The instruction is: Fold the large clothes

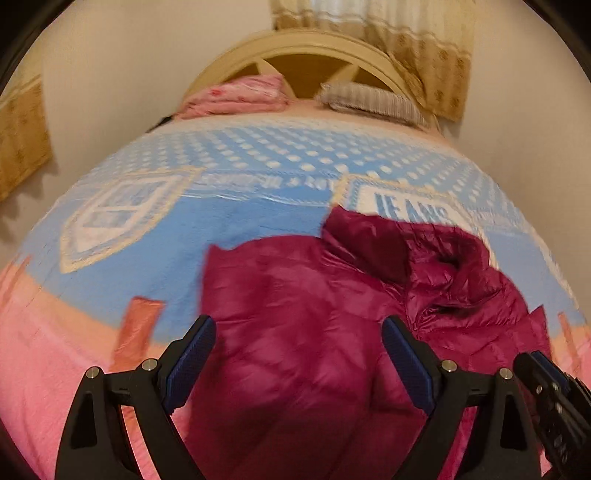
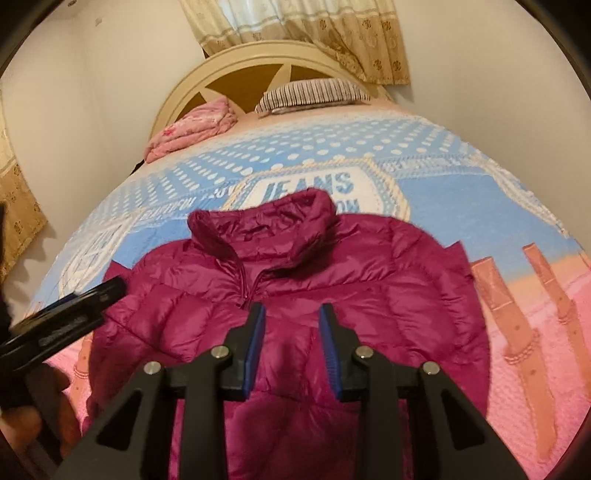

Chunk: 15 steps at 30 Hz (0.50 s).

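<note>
A magenta puffer jacket [image 2: 295,295] lies front up on the bed, collar toward the headboard, zip partly open. It also shows in the left wrist view [image 1: 314,332]. My left gripper [image 1: 299,339] is wide open and empty, above the jacket's left part. It appears at the left edge of the right wrist view [image 2: 74,310]. My right gripper [image 2: 292,325] is partly open and empty, over the jacket's middle below the zip. It shows at the lower right of the left wrist view [image 1: 550,402].
The bed has a blue and pink cover [image 2: 480,206] with a "JEANS" print. A folded pink blanket [image 2: 192,129] and a striped pillow [image 2: 314,94] lie by the cream headboard [image 2: 258,59]. Walls and curtains [image 2: 314,29] surround the bed.
</note>
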Each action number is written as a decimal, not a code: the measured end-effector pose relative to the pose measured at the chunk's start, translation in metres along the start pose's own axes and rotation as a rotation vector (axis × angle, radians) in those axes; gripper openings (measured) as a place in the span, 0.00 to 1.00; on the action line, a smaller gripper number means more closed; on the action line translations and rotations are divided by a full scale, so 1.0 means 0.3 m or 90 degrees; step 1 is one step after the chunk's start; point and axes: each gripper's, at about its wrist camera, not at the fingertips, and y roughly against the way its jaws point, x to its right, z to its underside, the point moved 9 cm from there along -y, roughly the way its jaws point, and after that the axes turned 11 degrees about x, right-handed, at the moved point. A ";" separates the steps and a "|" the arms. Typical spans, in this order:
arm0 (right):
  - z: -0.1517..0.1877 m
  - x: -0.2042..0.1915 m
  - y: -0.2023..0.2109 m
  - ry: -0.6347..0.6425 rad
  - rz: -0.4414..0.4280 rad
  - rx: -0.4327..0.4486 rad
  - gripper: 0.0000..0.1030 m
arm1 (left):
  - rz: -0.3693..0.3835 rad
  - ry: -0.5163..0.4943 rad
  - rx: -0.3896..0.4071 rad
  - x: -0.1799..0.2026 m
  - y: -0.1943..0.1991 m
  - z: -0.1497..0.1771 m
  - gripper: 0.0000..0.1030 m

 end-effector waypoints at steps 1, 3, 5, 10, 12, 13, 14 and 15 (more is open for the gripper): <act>0.018 0.011 -0.014 0.002 0.007 -0.006 0.32 | 0.004 -0.010 -0.020 0.009 -0.049 0.021 0.89; 0.053 0.030 -0.050 0.005 0.012 -0.023 0.32 | -0.027 -0.026 -0.045 -0.004 -0.128 0.058 0.89; 0.095 0.066 -0.085 0.007 0.025 -0.040 0.32 | -0.038 -0.041 -0.078 -0.015 -0.209 0.110 0.89; 0.153 0.093 -0.124 0.023 0.028 -0.040 0.30 | -0.034 -0.039 -0.064 -0.021 -0.238 0.148 0.95; 0.167 0.091 -0.135 0.034 0.037 -0.049 0.30 | -0.036 -0.039 -0.064 -0.021 -0.242 0.150 0.96; 0.171 0.091 -0.139 0.036 0.038 -0.053 0.30 | -0.037 -0.039 -0.066 -0.022 -0.246 0.152 0.96; 0.175 0.092 -0.142 0.035 0.038 -0.056 0.30 | -0.039 -0.040 -0.066 -0.022 -0.247 0.151 0.96; 0.178 0.094 -0.144 0.033 0.037 -0.058 0.30 | -0.041 -0.042 -0.065 -0.022 -0.248 0.152 0.96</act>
